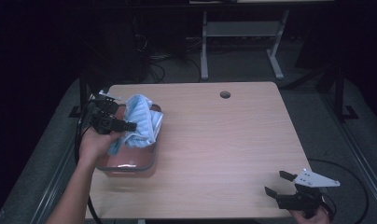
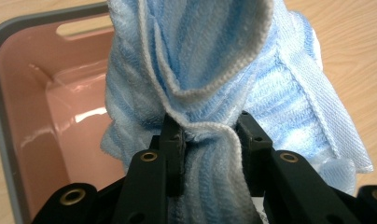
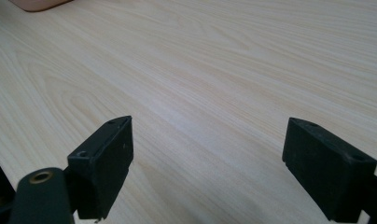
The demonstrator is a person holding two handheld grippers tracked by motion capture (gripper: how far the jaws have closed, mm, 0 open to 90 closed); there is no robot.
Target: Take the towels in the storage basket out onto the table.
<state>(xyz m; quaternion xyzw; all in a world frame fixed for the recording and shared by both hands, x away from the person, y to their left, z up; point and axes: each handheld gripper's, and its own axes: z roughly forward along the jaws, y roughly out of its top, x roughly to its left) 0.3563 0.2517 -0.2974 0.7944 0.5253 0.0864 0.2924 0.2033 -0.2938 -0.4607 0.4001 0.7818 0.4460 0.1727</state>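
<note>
A light blue striped towel (image 1: 141, 122) hangs bunched over a pink bin with a grey rim (image 1: 129, 168) at the table's left side. My left gripper (image 1: 130, 126) is shut on the towel (image 2: 210, 84), its jaws pinching a fold of cloth just above the bin's pink inside (image 2: 51, 121). At the table's near right corner my right gripper (image 1: 276, 184) stands open, its jaws wide apart over bare wood (image 3: 210, 93) with nothing between them.
The wooden table (image 1: 224, 140) has a round cable hole (image 1: 225, 94) at the back. Behind it stand a white desk frame (image 1: 240, 35) and cables on the dark floor. A corner of the pink bin (image 3: 37, 4) lies far off in the right gripper view.
</note>
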